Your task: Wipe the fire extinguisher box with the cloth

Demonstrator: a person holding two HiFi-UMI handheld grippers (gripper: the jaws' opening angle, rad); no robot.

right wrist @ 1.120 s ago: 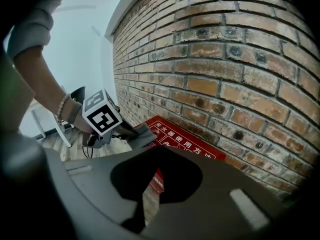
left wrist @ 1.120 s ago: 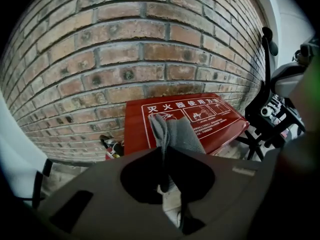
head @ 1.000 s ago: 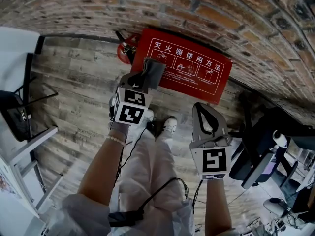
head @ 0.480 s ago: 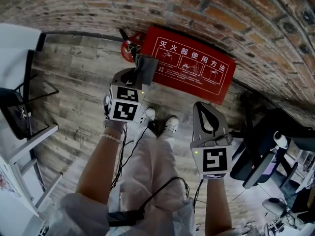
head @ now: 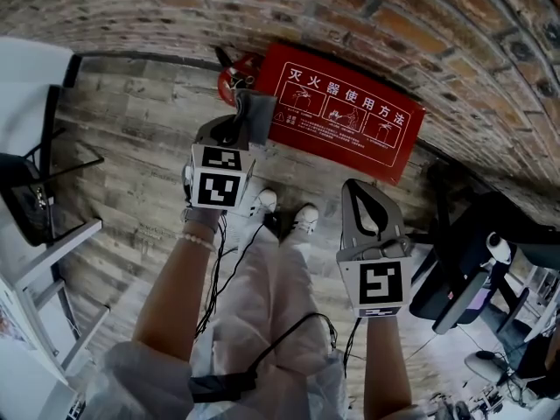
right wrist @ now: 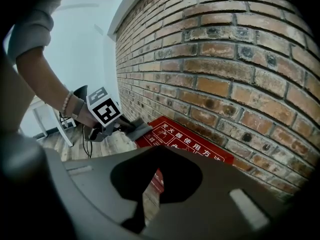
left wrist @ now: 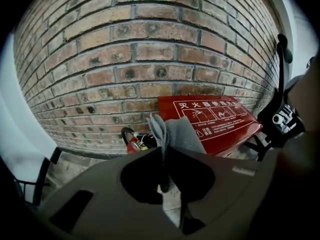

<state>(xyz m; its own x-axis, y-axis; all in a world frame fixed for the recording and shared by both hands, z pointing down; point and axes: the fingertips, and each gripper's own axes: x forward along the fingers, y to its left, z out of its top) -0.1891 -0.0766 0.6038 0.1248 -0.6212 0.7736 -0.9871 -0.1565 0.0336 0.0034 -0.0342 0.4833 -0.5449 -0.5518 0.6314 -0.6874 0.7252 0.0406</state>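
Office-like interior: brick wall point(head: 420, 24), wood-plank floor point(head: 140, 147), black office chair point(head: 464, 269), white table point(head: 26, 86).

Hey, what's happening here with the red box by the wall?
A person holds a gripper in each hand. The left gripper is shut on a grey cloth, held over the left end of the red fire extinguisher box by the brick wall; contact isn't clear. The right gripper hangs back, shut and empty.
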